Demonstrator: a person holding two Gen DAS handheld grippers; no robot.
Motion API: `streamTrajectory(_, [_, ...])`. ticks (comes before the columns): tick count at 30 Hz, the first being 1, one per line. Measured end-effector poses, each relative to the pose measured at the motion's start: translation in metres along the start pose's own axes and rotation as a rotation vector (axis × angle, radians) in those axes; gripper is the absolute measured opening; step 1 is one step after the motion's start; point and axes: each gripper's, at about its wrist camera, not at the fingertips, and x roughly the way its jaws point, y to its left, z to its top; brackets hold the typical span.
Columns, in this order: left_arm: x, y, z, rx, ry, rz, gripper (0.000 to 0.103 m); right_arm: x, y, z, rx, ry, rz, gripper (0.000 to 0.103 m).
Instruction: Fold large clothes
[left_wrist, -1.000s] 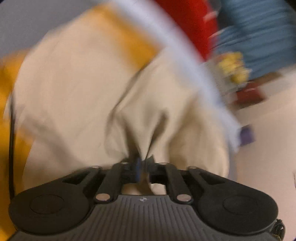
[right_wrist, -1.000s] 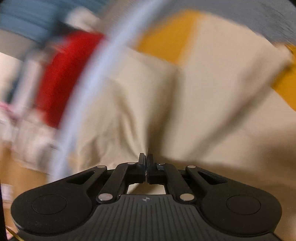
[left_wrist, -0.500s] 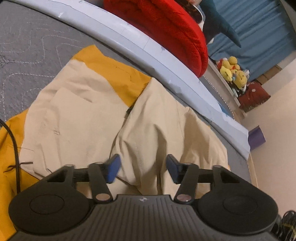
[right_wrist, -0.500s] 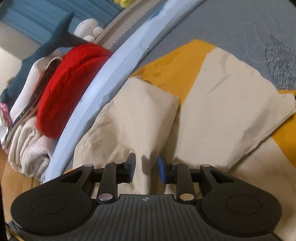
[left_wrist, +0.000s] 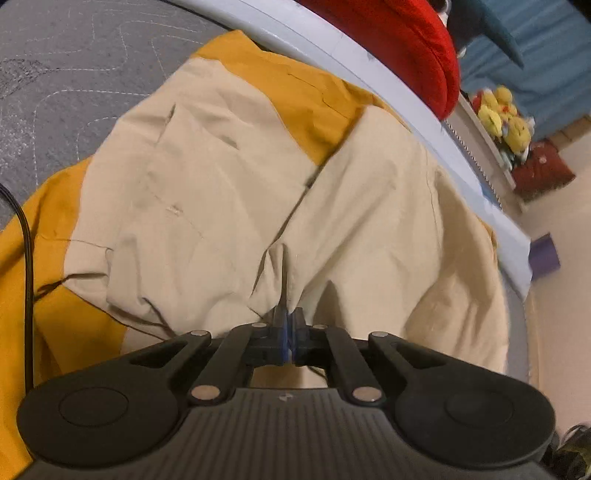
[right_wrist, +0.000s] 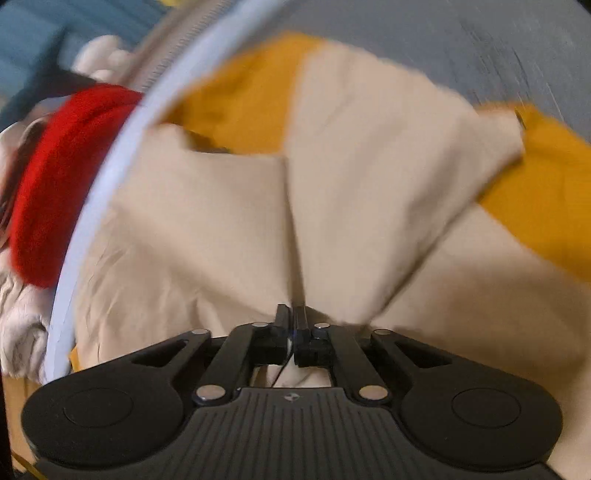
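A large beige and mustard-yellow garment (left_wrist: 221, 177) lies partly folded on a grey quilted bed (left_wrist: 74, 55). In the left wrist view my left gripper (left_wrist: 289, 318) is shut on a pinched ridge of the beige cloth at the garment's near edge. The right wrist view is blurred; it shows the same garment (right_wrist: 369, 166), and my right gripper (right_wrist: 294, 314) is shut on a raised crease of beige cloth running away from its tips.
A pale blue bed rim (left_wrist: 369, 62) runs along the garment's far side. Beyond it lie a red cushion (left_wrist: 399, 40), yellow plush toys (left_wrist: 502, 114) and blue curtains (left_wrist: 546, 55). A black cable (left_wrist: 26, 258) hangs at the left. Folded pale towels (right_wrist: 18, 321) sit under the red cushion (right_wrist: 55, 184).
Both grippers were shut on beige cloth a second ago, stood open over the garment half a second ago, and have closed again on fresh pinches of the beige cloth.
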Motion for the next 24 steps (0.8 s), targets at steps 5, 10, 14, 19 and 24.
streamTrajectory(5, [-0.043, -0.040, 0.009, 0.229, -0.227, 0.042, 0.013, -0.029, 0.020, 0.005, -0.102, -0.129, -0.045, 0.040])
streamTrajectory(10, [-0.062, -0.078, -0.007, 0.416, -0.352, -0.091, 0.021, -0.059, 0.049, -0.008, -0.278, -0.309, 0.043, 0.039])
streamTrajectory(14, [-0.029, -0.083, -0.032, 0.448, -0.205, -0.125, 0.040, -0.046, 0.072, -0.020, -0.414, -0.169, 0.337, 0.039])
streamTrajectory(19, [0.000, -0.065, -0.036, 0.384, -0.052, 0.066, 0.029, 0.013, 0.067, -0.047, -0.477, 0.175, 0.179, 0.034])
streamTrajectory(24, [-0.036, -0.098, -0.044, 0.532, -0.261, -0.053, 0.034, 0.010, 0.074, -0.051, -0.521, 0.208, 0.162, 0.032])
